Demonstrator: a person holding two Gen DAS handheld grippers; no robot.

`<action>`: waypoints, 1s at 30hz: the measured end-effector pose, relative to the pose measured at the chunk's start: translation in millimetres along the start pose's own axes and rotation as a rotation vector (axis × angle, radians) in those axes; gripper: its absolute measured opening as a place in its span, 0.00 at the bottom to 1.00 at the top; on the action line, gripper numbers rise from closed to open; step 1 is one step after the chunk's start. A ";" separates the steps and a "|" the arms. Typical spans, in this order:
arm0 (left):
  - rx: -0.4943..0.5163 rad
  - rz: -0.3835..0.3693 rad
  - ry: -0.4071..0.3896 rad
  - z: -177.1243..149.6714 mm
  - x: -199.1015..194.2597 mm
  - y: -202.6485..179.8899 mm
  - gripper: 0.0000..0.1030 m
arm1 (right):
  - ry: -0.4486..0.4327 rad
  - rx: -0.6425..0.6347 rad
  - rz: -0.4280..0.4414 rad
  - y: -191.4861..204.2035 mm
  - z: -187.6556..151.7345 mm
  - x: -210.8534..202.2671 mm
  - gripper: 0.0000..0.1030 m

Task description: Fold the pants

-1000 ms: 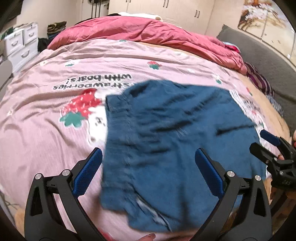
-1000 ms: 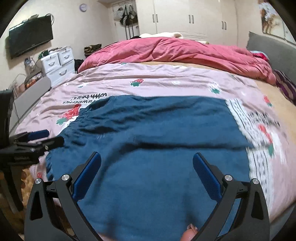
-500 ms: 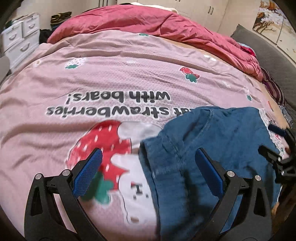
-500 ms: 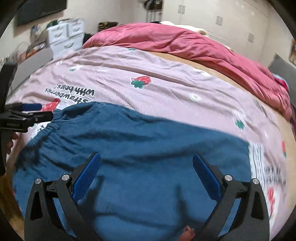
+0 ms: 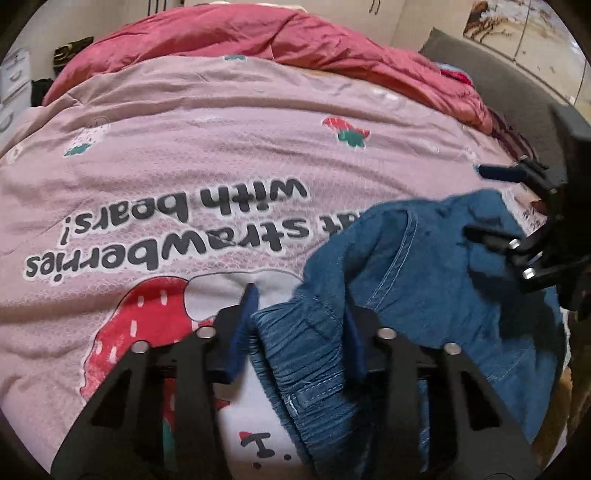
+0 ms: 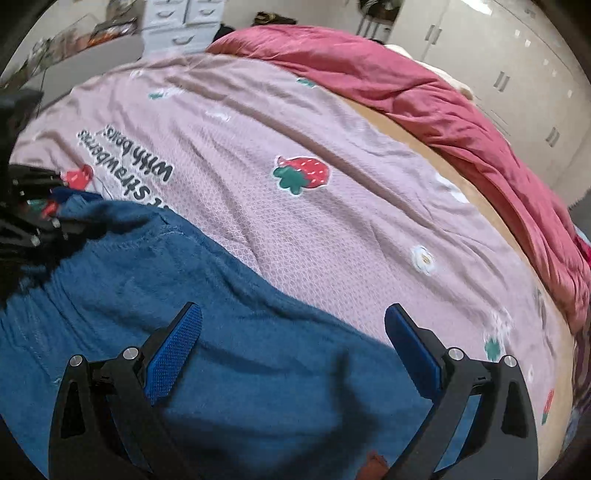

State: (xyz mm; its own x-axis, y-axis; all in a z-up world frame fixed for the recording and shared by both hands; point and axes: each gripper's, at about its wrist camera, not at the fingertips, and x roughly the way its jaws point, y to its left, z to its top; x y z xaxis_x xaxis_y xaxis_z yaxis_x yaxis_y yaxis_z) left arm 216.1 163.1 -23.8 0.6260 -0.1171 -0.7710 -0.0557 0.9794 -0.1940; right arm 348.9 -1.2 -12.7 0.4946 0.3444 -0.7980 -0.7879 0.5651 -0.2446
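Blue denim pants (image 5: 424,277) lie bunched on the pink strawberry bedspread (image 5: 221,155). My left gripper (image 5: 299,310) points down at their elastic waistband (image 5: 295,354); its jaws are closing, and the gathered waistband fills the gap between the blue pads. My right gripper (image 6: 293,314) hovers open over the pants (image 6: 184,295), nothing between its fingers. In the left wrist view the right gripper (image 5: 491,199) shows at the right edge above the cloth. At the left edge of the right wrist view the left gripper (image 6: 55,221) sits on the waistband.
A crumpled red duvet (image 5: 295,40) lies along the far side of the bed. White drawers (image 6: 177,22) stand beyond the bed on the left, wardrobe doors (image 6: 517,74) behind. A dark grey panel (image 5: 498,81) borders the right side.
The left gripper came down onto the pants' waistband corner and its wide jaws narrowed around it. The right gripper slid sideways over the pants and rolled, staying open.
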 end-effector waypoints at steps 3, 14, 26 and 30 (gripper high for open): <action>-0.014 -0.039 -0.026 2.1 -7.0 2.5 0.28 | -0.001 -0.011 0.035 -2.1 6.5 6.0 0.95; 0.074 -0.025 -0.111 -1.5 -40.0 -18.4 0.28 | 0.007 -0.157 0.174 16.0 18.2 23.4 0.46; 0.085 0.005 -0.133 -4.6 -42.2 -17.6 0.28 | -0.061 -0.085 0.138 30.4 2.6 -8.6 0.07; 0.090 -0.009 -0.159 -9.5 -55.7 -21.2 0.28 | -0.128 -0.005 0.118 28.1 -5.4 -40.5 0.07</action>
State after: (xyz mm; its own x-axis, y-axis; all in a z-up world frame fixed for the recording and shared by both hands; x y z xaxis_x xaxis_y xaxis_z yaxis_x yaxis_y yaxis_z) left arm 175.0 147.4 17.5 0.7413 -0.1052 -0.6628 0.0157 0.9901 -0.1395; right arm 304.7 -3.3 9.8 0.4407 0.5012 -0.7447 -0.8452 0.5112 -0.1561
